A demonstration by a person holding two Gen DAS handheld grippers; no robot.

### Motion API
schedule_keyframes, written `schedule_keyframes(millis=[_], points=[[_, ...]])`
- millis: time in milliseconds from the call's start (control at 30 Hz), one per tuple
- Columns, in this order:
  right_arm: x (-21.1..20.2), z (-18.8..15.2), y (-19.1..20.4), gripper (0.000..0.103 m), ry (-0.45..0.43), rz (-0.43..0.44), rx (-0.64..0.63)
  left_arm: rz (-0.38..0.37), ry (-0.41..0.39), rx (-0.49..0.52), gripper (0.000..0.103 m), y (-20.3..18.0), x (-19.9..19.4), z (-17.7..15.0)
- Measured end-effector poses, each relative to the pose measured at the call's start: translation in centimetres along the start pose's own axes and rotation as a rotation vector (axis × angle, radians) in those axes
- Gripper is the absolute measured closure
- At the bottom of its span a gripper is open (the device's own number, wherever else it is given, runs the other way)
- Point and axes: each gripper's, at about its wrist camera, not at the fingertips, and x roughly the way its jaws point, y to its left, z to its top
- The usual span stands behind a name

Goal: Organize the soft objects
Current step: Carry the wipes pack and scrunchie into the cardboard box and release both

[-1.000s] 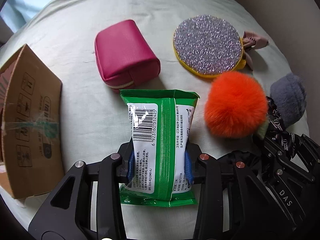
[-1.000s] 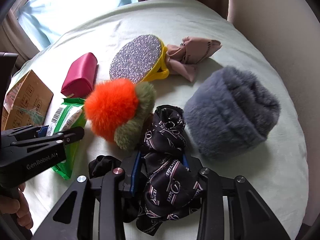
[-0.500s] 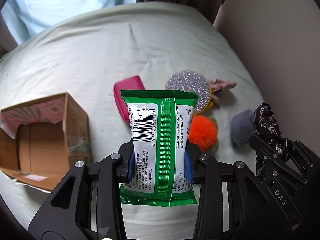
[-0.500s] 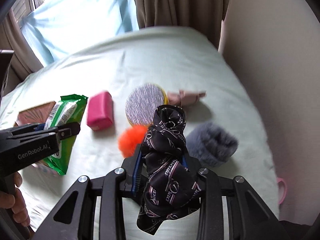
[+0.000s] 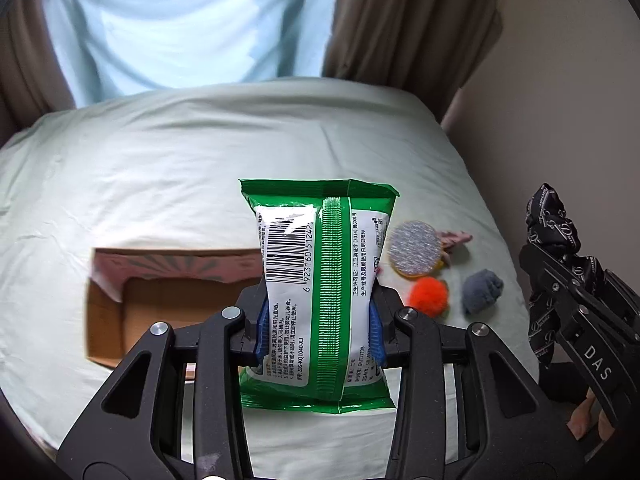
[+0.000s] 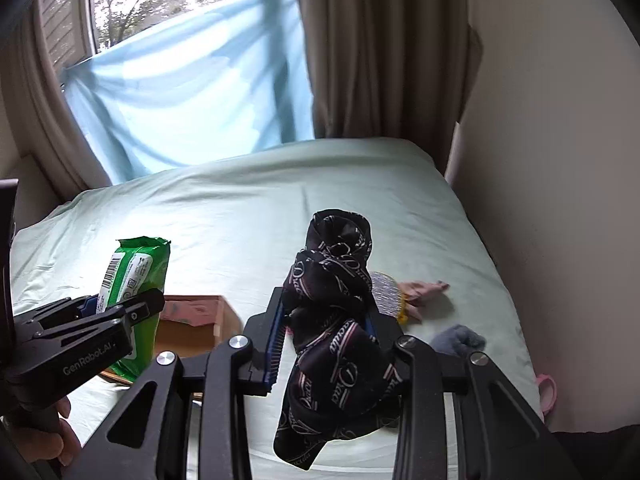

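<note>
My left gripper [image 5: 318,330] is clenched on the green wipes pack [image 5: 320,288]: its blue pads [image 5: 262,330] press into the pack's two long sides around the middle, and the wrapper pinches in there. The pack stands upright between my jaws, barcode side toward me, with its top seal poking well above the fingertips and its bottom seal hanging below them. It is off the bed [image 5: 160,184], in the air.

My right gripper [image 6: 324,342] is clamped around the black patterned scarf [image 6: 332,320]. The cloth is bunched between the blue pads, a knotted wad rising above the jaws and a loose tail drooping beneath them.

Below and past my left jaws sits the open cardboard box [image 5: 120,308], its opening facing up, partly hidden behind the pack. In the right wrist view the box [image 6: 200,320] lies between my two grippers, lower than both.

Beyond my left jaws to the right, on the sheet, lie the glittery round pouch [image 5: 414,248], the orange pom-pom [image 5: 428,296] just before it, and the grey fuzzy piece [image 5: 482,290] beside that. A pink cloth [image 5: 454,238] touches the pouch's far side.
</note>
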Motion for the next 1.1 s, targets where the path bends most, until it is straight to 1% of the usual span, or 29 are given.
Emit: schedule_keyframes(millis=[167, 267, 367, 433, 533, 767, 867, 967, 1100], points=[[-1.0, 1.1, 6.4, 0.071, 0.013, 0.049, -0.009, 0.062, -0.027, -0.009, 0.069, 6.9, -3.3, 0.8], [-0.4, 1.5, 10.4, 0.071, 0.046, 0.077, -0.013, 0.081, -0.018, -0.008, 0.069, 10.4, -4.2, 0.9], [0.8, 1.3, 13.9, 0.071, 0.076, 0.090, -0.033, 0.091, 0.003, -0.004, 0.069, 13.8, -4.0, 0.6], [1.8, 1.2, 15.6, 0.071, 0.100, 0.101, -0.032, 0.109, 0.037, -0.001, 0.069, 16.1, -3.4, 0.4], [3.9, 0.8, 17.8, 0.071, 0.147, 0.117, -0.021, 0.105, 0.076, 0.001, 0.069, 19.1, -2.1, -0.2], [10.4, -0.8, 20.4, 0.071, 0.295, 0.134, -0.010, 0.114, 0.171, 0.012, 0.069, 22.4, 2.2, -1.8], [13.2, -1.6, 20.8, 0.071, 0.357, 0.132, -0.002, 0.131, 0.221, 0.024, 0.069, 23.0, 4.4, -2.7], [16.3, -2.4, 20.7, 0.071, 0.436, 0.132, 0.024, 0.141, 0.269, 0.027, 0.069, 23.4, 6.8, -3.1], [19.6, -3.1, 20.5, 0.071, 0.523, 0.123, 0.058, 0.134, 0.336, 0.055, 0.069, 23.1, 9.9, -3.9]])
